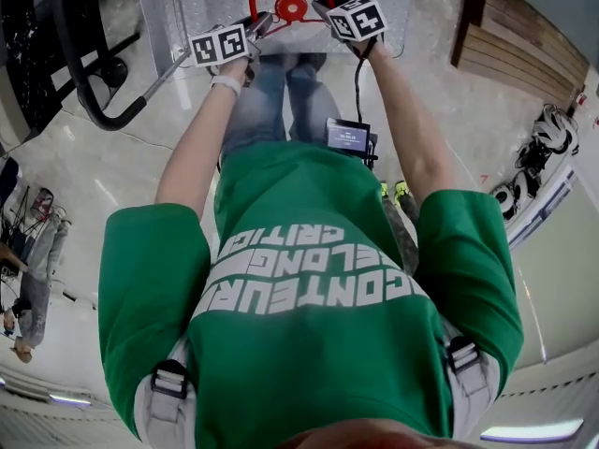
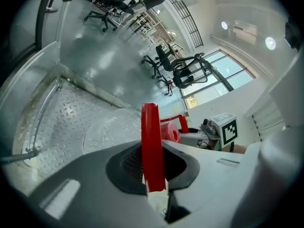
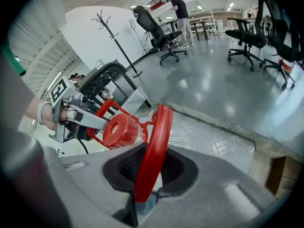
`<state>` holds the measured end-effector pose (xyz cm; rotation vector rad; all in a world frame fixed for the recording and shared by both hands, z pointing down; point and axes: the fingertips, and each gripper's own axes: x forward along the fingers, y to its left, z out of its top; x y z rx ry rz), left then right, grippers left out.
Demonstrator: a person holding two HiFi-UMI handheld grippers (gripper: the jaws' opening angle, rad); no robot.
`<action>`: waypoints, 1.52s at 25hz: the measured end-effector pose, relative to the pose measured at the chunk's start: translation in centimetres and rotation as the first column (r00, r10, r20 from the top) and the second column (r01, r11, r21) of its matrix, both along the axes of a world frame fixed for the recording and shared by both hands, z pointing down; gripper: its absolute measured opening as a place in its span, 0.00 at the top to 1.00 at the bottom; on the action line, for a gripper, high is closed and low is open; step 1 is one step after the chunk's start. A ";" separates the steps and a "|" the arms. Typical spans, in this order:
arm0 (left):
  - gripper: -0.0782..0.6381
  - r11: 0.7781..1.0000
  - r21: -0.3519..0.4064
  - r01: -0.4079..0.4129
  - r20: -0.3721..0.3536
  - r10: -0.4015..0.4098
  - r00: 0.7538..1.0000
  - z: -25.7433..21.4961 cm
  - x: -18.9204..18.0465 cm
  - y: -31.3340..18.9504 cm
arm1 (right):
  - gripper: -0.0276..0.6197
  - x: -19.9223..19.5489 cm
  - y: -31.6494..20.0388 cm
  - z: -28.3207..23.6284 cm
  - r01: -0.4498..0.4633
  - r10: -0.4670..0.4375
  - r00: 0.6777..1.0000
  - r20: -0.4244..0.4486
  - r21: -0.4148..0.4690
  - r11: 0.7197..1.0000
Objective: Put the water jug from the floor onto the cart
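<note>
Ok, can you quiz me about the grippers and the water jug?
1. True or false: the left gripper and the right gripper are both shut on the red handle.
2. The cap is: A red, B blue, C yellow?
3. Fill in: under the jug lies the cart's bumpy ___ deck.
Key: 1 true; 2 A; 3 metal.

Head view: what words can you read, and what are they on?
"CONTEUR": green shirt, white letters, upside down, ends lost in folds.
"ELONG": same shirt, line above.
"CRITIQ": same shirt, top line.
Small screen at the waist: too small to read.
Left marker cube and right marker cube: patterns only, no words.
</note>
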<state>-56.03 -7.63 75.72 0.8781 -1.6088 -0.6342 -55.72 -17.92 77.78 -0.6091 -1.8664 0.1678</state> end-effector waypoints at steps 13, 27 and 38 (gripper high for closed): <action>0.82 0.996 -0.046 -0.074 -0.048 0.072 0.996 4.1 1.1 0.8 | 0.89 2.4 -0.6 4.8 -0.046 0.052 0.991 -0.123 0.056 0.997; 0.79 0.980 -0.072 -0.187 -0.035 0.185 0.982 4.8 3.7 1.5 | 0.87 5.1 -0.3 5.8 -0.048 0.064 0.981 -0.184 0.086 0.995; 0.67 0.993 -0.087 -0.081 0.040 0.085 0.996 2.6 2.2 4.3 | 0.79 5.6 -3.0 1.3 -0.113 0.117 0.991 -0.066 0.049 0.992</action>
